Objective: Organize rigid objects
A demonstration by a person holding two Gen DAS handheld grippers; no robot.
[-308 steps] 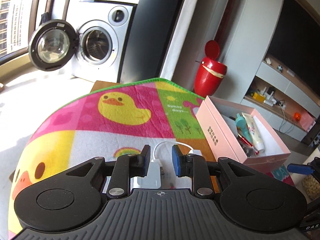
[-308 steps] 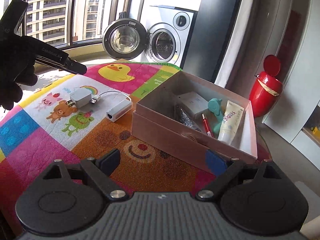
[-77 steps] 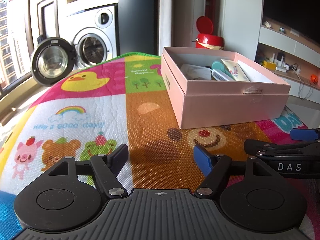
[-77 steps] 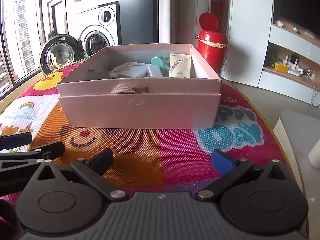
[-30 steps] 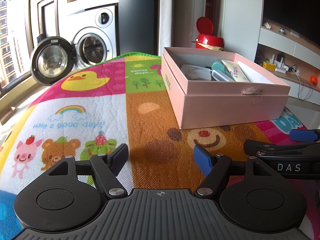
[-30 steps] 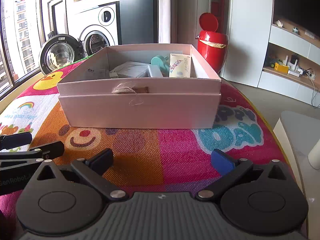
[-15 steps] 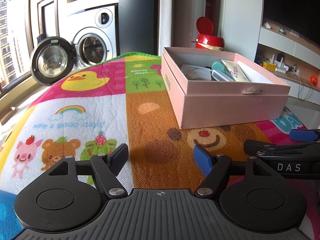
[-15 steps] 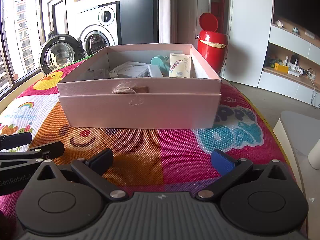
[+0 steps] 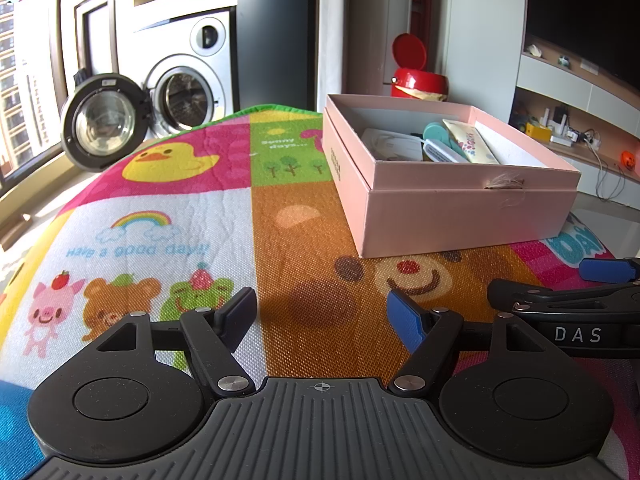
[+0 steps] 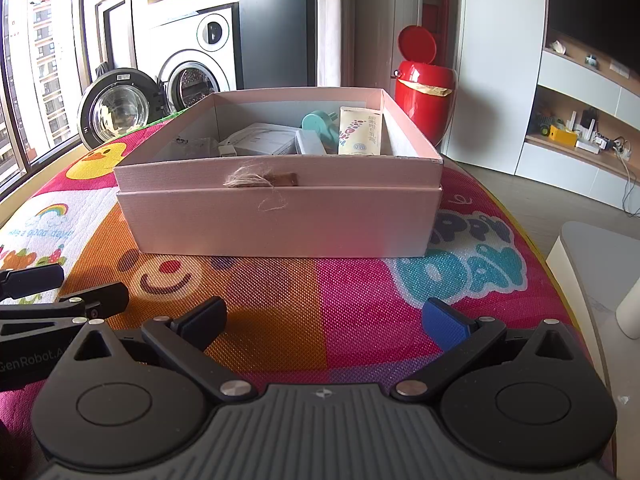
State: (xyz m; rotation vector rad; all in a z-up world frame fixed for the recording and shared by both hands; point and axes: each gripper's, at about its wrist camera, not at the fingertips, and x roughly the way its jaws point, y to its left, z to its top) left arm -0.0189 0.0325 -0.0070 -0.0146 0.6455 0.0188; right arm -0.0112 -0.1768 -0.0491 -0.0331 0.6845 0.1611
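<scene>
Both your left gripper (image 9: 320, 310) and right gripper (image 10: 324, 320) hover spread and empty before the open pink cardboard box (image 10: 280, 208), its contents already inside, so I judge nothing remains but withdrawing.

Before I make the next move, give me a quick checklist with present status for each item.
1. Left gripper open, nothing held: ok.
2. Right gripper open, nothing held: ok.
3. Pink box sits flat on the play mat, top open: ok.
4. Cream tube and teal item inside the box: ok.
5. No loose items on the visible mat: ok; mat behind the box: cannot tell.
6. Grippers side by side, apart: ok.
</scene>
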